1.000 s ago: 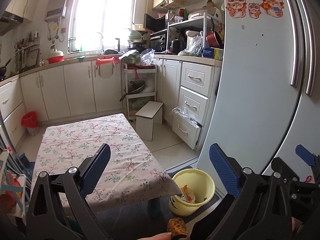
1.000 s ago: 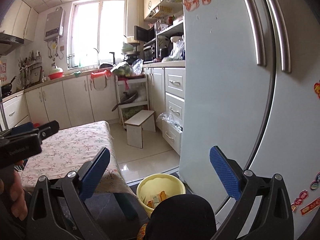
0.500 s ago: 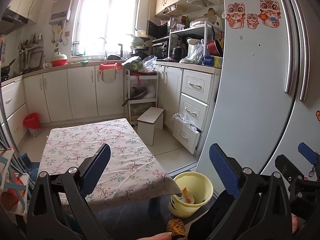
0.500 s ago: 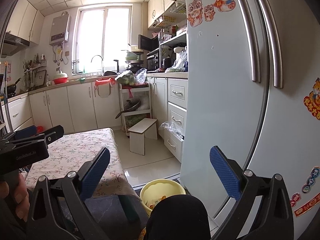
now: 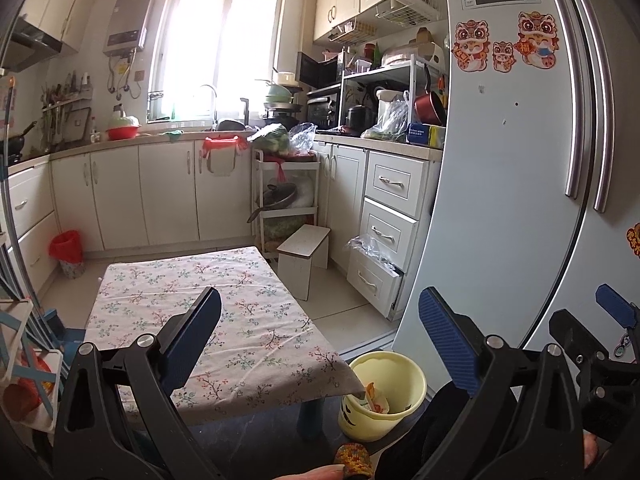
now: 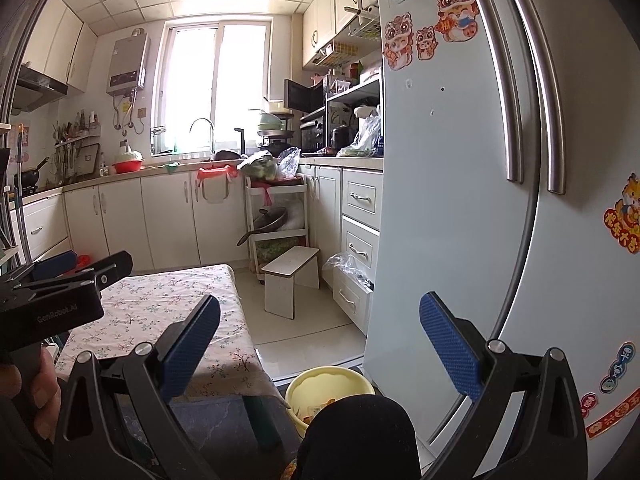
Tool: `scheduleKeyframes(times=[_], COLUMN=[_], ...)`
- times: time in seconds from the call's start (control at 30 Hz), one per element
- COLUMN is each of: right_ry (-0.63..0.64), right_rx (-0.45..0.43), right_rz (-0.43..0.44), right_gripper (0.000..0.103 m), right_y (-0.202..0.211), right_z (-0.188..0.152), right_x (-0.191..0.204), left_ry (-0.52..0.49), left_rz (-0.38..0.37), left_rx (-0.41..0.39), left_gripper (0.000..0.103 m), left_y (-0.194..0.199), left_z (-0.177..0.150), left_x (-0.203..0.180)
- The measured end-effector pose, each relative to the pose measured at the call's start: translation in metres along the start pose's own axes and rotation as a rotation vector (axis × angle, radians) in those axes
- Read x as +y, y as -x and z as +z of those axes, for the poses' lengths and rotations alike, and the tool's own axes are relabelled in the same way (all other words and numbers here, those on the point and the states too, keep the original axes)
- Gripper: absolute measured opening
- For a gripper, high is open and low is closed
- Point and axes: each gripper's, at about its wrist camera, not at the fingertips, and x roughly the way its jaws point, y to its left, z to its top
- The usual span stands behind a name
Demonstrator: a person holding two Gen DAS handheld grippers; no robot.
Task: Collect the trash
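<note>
1. The left gripper (image 5: 320, 336) fills the lower part of the left wrist view. Its jaws are spread wide and released, with nothing between the blue pads.
2. The right gripper (image 6: 320, 340) sits in the lower part of the right wrist view. Its jaws are also spread wide, with nothing between them.
3. In the right wrist view the left gripper shows at the left edge of the frame, with the person's hand (image 6: 28, 384) wrapped around its handle.
4. A yellow bin (image 5: 384, 394) stands on the floor at lower centre-right of the left wrist view, just beside the near right corner of the low surface (image 5: 208, 320) and close to the refrigerator (image 5: 500, 200).
5. Trash (image 5: 374, 398) lies inside the yellow bin: crumpled wrappers with orange and white showing. In the right wrist view the bin is at bottom centre, partly hidden by a dark knee (image 6: 360, 436).
6. The low surface wears a floral cloth and takes up the lower left to centre of both views.
7. A small white stool (image 5: 304, 256) stands on the tiled floor beyond the surface, at centre frame.
8. A red-lined basket (image 5: 68, 252) stands by the cabinets at the left of the left wrist view.
</note>
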Motion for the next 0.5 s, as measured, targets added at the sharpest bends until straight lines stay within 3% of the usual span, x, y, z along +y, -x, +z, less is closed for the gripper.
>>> scheduleKeyframes(times=[0.5], right_ry=[0.004], right_rx=[-0.011], right_rz=[0.006], right_gripper=[0.096], right_y=[0.0019], right_z=[0.0013], right_x=[0.0004], left_ry=[-0.004], left_rz=[0.011], left_rx=[-0.008], left_gripper=[0.095], left_y=[0.0042], left_z=[0.0019], left_x=[-0.0021])
